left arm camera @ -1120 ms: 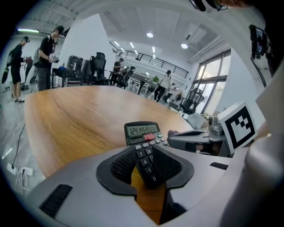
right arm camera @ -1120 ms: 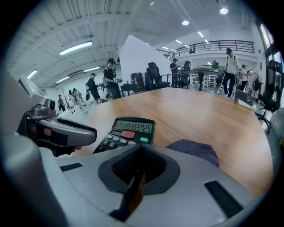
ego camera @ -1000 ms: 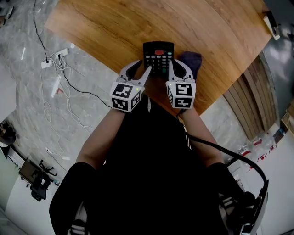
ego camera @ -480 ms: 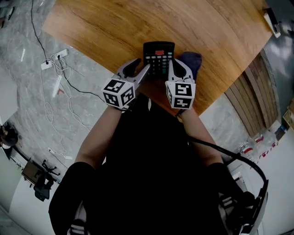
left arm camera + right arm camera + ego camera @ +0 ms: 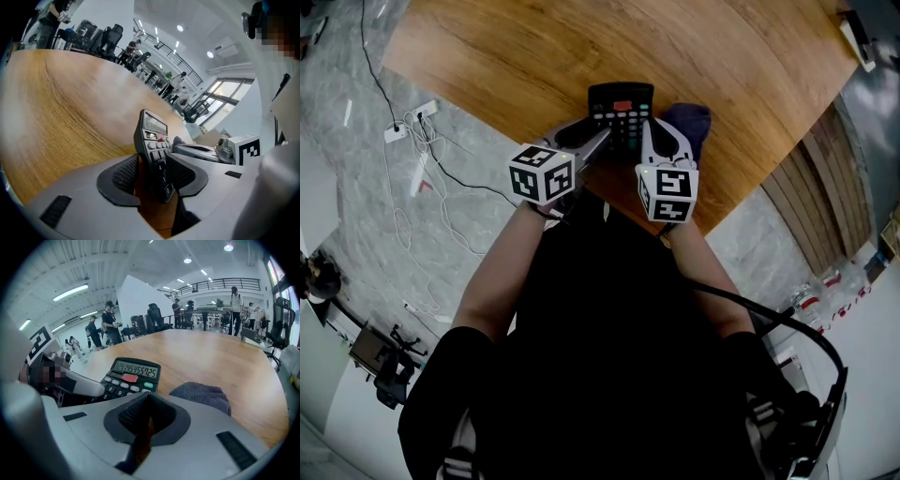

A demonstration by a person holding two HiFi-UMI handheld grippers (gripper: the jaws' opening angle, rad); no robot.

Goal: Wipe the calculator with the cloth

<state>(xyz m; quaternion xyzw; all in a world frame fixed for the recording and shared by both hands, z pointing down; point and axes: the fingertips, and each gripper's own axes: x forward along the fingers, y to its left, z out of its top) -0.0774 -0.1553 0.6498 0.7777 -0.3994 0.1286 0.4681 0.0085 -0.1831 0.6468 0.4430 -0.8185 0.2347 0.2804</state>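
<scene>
- Wooden table (image 5: 534, 56) — carries 2 items, both close to its near edge, in front of the person.
- Calculator (image 5: 622, 108): black, 1 red key under the display, a row of digits showing. It lies flat near the middle of the near edge, with the keys facing up.
- Cloth (image 5: 692, 120): dark grey-blue and bunched, just beside the calculator's right side. No gripper touches it.
- Left gripper (image 5: 153, 174): jaws spread wide, with the calculator's near left corner between them. Bare wood shows between 1 pad (image 5: 123, 172) and the calculator's casing, so it is not clamped.
- Right gripper (image 5: 148, 401): jaws pressed fully together with nothing between them. It is poised over the near edge, between the calculator's right side and the cloth.
- Floor beside the table — a power strip (image 5: 411, 120) with trailing cables.
</scene>
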